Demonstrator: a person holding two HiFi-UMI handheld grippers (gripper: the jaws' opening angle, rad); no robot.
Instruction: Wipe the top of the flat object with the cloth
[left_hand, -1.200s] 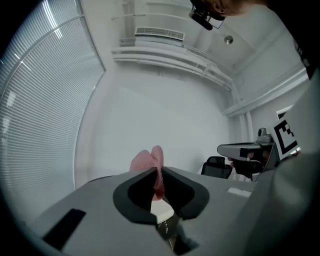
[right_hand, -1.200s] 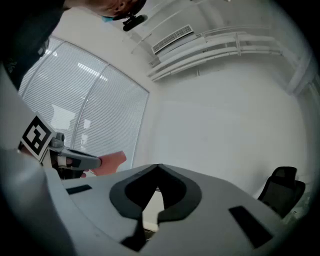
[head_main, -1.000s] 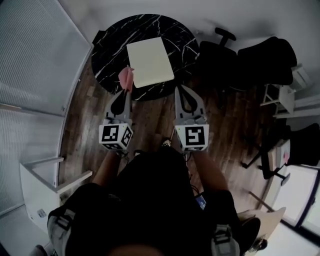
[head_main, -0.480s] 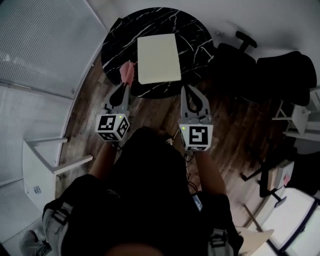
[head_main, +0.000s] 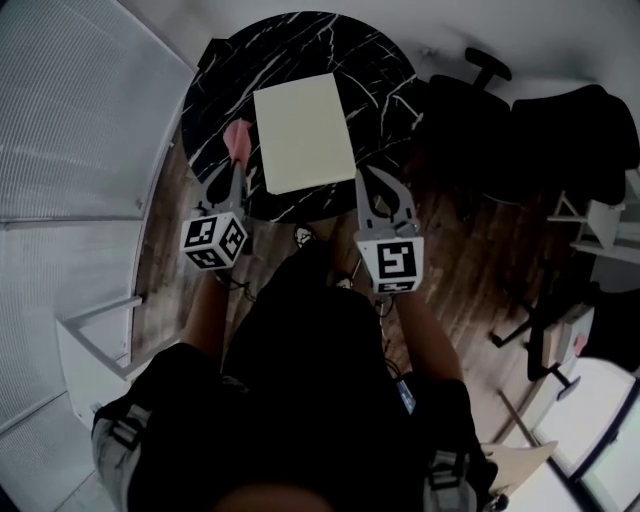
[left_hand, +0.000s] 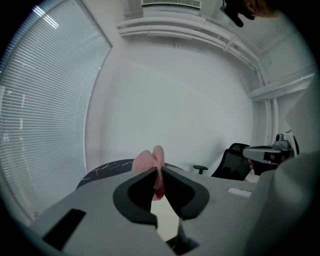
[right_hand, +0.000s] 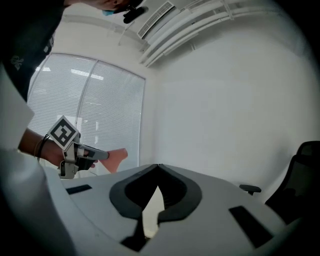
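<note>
Left gripper (head_main: 236, 165) pinches the cloth (head_main: 238, 138) just left of the board (head_main: 302, 130); right gripper (head_main: 384, 176) is closed and empty (a thin pinch could slip mid-wipe).

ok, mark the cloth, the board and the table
cloth (head_main: 238, 138), head view, its pink free end
board (head_main: 303, 132), head view, middle of its top
table (head_main: 330, 45), head view, bare marble beyond the board

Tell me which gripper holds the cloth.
The left gripper: it is shut on the pink cloth, while the right gripper is shut on nothing.
</note>
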